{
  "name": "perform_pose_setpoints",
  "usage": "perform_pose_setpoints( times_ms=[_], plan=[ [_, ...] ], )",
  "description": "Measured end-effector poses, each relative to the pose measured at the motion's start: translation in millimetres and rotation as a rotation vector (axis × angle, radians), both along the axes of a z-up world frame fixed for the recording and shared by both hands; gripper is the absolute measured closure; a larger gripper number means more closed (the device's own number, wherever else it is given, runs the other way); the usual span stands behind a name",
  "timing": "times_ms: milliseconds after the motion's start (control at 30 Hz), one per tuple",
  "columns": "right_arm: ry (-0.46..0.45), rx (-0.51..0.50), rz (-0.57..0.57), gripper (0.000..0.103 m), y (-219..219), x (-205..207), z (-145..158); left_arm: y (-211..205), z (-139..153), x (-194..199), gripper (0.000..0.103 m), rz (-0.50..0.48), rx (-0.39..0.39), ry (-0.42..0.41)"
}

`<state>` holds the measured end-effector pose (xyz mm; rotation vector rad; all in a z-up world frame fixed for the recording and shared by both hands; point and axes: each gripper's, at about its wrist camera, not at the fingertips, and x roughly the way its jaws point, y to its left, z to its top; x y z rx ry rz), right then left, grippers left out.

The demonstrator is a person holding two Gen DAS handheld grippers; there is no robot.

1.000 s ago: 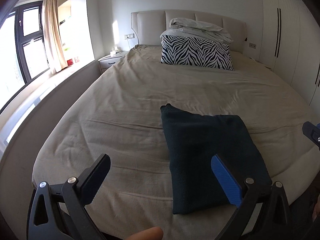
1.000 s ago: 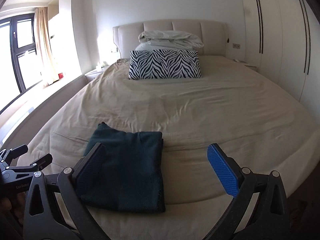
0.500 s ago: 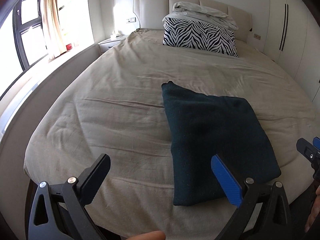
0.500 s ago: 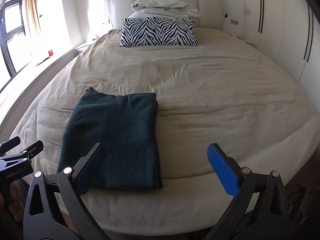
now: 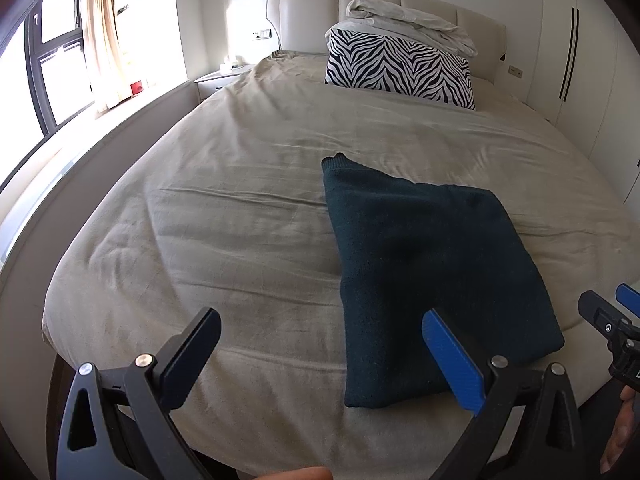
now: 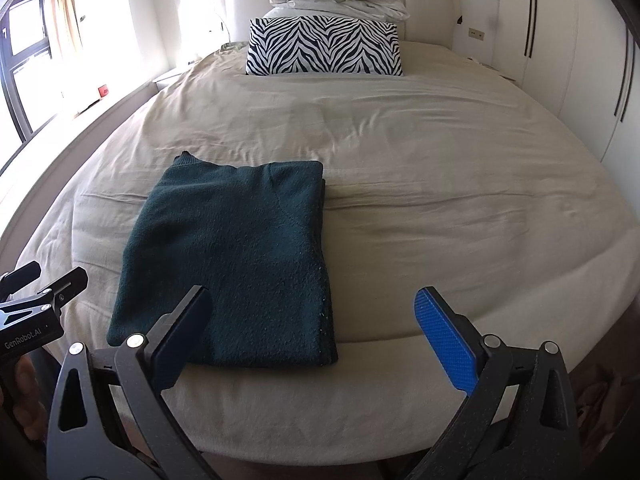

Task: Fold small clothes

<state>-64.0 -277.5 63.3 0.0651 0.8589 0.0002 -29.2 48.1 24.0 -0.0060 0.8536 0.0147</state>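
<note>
We hold both grippers, left (image 5: 320,356) and right (image 6: 312,330), spread wide and empty above the bed's (image 6: 440,184) foot, because the dark green garment (image 6: 236,260) lies there folded.

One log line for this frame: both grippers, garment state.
left gripper: open, empty | right gripper: open, empty | dark green garment: folded, flat near foot of bed | contact: none

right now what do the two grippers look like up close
Both match: the left gripper and right gripper have matte black triangular-cutout arms with silver rivets. Each has one black finger and one with a textured blue pad. White "GenRobot.AI" lettering marks the left body.
</note>
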Motion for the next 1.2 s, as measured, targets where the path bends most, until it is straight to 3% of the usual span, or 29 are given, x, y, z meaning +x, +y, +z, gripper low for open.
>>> perform_pose_setpoints(
  times_ms=[1200],
  plan=[
    [0.001,0.003,-0.003,0.0,1.2,0.0,-0.3,-3.5,-3.9,-1.8,0.0,-0.006,-0.003,0.007]
  ],
)
